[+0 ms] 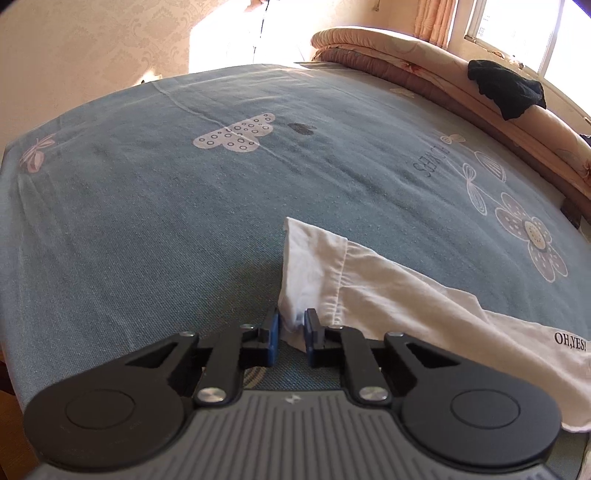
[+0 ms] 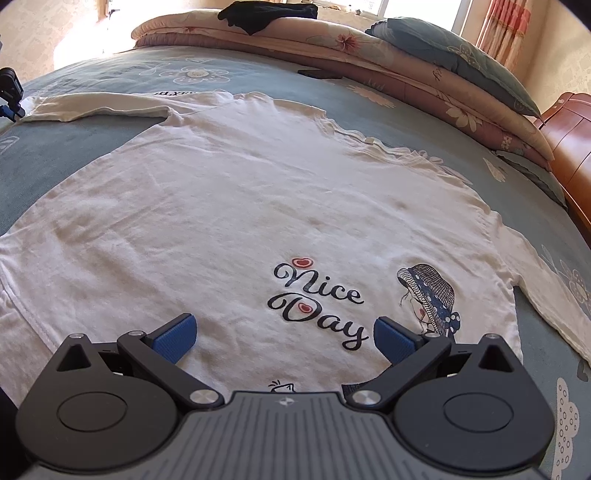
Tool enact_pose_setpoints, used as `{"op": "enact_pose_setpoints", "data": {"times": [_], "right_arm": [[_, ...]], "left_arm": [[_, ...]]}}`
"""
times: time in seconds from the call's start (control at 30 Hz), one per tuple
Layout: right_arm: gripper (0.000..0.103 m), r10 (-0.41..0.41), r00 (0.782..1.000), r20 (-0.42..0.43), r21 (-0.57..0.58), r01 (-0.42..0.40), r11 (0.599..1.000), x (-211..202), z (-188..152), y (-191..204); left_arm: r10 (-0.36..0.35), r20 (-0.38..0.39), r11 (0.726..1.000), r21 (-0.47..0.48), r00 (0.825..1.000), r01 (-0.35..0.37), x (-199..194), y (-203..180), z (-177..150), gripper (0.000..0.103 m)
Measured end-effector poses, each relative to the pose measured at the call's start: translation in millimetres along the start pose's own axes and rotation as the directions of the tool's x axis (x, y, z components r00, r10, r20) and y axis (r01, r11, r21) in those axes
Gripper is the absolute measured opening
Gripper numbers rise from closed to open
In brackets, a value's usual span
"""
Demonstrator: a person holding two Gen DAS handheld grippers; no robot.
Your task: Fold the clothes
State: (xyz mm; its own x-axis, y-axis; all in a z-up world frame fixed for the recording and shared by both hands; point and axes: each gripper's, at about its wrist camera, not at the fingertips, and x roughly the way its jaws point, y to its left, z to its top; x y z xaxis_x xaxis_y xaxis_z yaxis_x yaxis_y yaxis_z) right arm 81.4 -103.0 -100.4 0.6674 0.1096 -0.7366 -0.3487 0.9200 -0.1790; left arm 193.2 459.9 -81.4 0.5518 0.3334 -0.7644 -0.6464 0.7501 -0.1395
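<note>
A white long-sleeved shirt (image 2: 229, 192) lies spread flat, front up, on the blue bed sheet (image 1: 147, 206). It is printed with "Nice Day" and a girl in a hat. In the left wrist view one sleeve (image 1: 388, 280) runs in from the right, and its cuff end is pinched between the blue pads of my left gripper (image 1: 292, 325). That same sleeve (image 2: 92, 107) stretches to the far left in the right wrist view. My right gripper (image 2: 284, 326) hovers over the lower chest of the shirt, jaws wide open and nothing between them. The other sleeve (image 2: 546, 291) lies out to the right.
A folded floral quilt (image 2: 369, 55) runs along the far side of the bed, with a black garment (image 2: 266, 14) on top and a blue pillow (image 2: 454, 55) beside it. A dark flat object (image 2: 319, 74) lies near the quilt. A wooden headboard (image 2: 572, 147) stands at right.
</note>
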Motion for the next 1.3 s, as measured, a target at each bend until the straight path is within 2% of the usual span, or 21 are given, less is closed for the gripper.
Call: {"op": "enact_pose_setpoints", "data": {"times": [0.1,0.13,0.17,0.33,0.37,0.43,0.53,0.63,0.67,0.83,0.9,0.97,1.0,1.1,1.17,1.23,1.3], "right_arm": [[0.103,0.002,1.0,0.001,0.002,-0.002,1.0,0.4,-0.4,-0.1],[0.103,0.003,1.0,0.002,0.002,-0.003,1.0,0.3,-0.4,0.0],[0.103,0.003,1.0,0.003,0.0,-0.003,1.0,0.1,-0.4,0.0],[0.103,0.01,1.0,0.001,-0.002,-0.01,1.0,0.4,-0.9,-0.7],[0.103,0.014,1.0,-0.002,0.004,-0.014,1.0,1.1,-1.0,-1.4],[0.103,0.023,1.0,-0.009,0.022,-0.023,1.0,2.4,-1.3,-3.1],[0.103,0.057,0.998,-0.035,0.088,-0.053,0.995,6.2,-2.6,-10.4],[0.103,0.099,0.994,-0.052,0.152,-0.09,0.984,10.3,-4.5,-19.8],[0.103,0.098,0.994,-0.052,0.142,-0.09,0.986,10.3,-4.8,-19.1],[0.103,0.104,0.994,-0.031,0.128,-0.1,0.987,9.2,-8.5,-19.0],[0.103,0.112,0.992,-0.051,0.121,-0.105,0.987,8.8,-5.5,-20.1],[0.102,0.137,0.989,-0.057,0.101,-0.13,0.986,5.7,-1.6,-21.6],[0.095,0.162,0.986,-0.042,0.095,-0.158,0.983,1.0,1.0,-23.7],[0.089,0.245,0.969,0.041,0.077,-0.248,0.966,-21.8,18.9,-35.1],[0.088,0.244,0.966,0.086,0.052,-0.249,0.967,-34.6,37.0,-41.8],[0.088,0.238,0.963,0.129,0.021,-0.243,0.97,-45.9,62.6,-49.6],[0.088,0.237,0.957,0.166,-0.012,-0.238,0.971,-52.6,94.0,-56.7]], "left_arm": [[-0.003,-0.03,1.0,-0.015,1.0,0.002,-2.0,8.8,-0.6,0.015],[0.002,-0.035,1.0,-0.02,0.999,-0.002,-2.5,11.4,-0.9,0.023],[0.017,-0.031,1.0,-0.024,0.999,-0.018,-4.0,13.7,-0.9,0.027],[0.064,0.019,0.998,-0.009,0.998,-0.064,-19.7,16.9,1.1,0.029],[0.069,0.029,0.998,-0.001,0.997,-0.069,-23.4,16.1,1.4,0.034],[0.037,0.039,0.999,0.033,0.999,-0.039,-31.8,7.7,1.8,0.039],[-0.018,0.057,0.993,0.114,0.998,0.011,-49.4,-17.5,0.5,0.04],[-0.069,0.078,0.977,0.209,0.995,0.051,-70.6,-47.8,-7.0,0.044],[-0.089,0.083,0.968,0.24,0.993,0.067,-78.5,-57.9,-10.1,0.048],[-0.192,0.09,0.914,0.38,0.977,0.144,-122.4,-98.3,-27.4,0.053],[-0.205,0.092,0.893,0.426,0.974,0.148,-141.1,-108.7,-33.5,0.057],[-0.201,0.106,0.874,0.467,0.974,0.13,-160.5,-116.9,-37.9,0.065],[-0.198,0.12,0.866,0.487,0.973,0.116,-170.1,-120.4,-39.0,0.066],[-0.212,0.168,0.849,0.519,0.963,0.096,-194.0,-132.5,-36.7,0.074],[-0.242,0.208,0.851,0.514,0.948,0.105,-203.9,-144.7,-32.5,0.085],[-0.27,0.216,0.862,0.488,0.938,0.135,-200.3,-160.0,-31.6,0.086],[-0.286,0.193,0.876,0.45,0.939,0.174,-183.7,-177.5,-33.4,0.086]]}}
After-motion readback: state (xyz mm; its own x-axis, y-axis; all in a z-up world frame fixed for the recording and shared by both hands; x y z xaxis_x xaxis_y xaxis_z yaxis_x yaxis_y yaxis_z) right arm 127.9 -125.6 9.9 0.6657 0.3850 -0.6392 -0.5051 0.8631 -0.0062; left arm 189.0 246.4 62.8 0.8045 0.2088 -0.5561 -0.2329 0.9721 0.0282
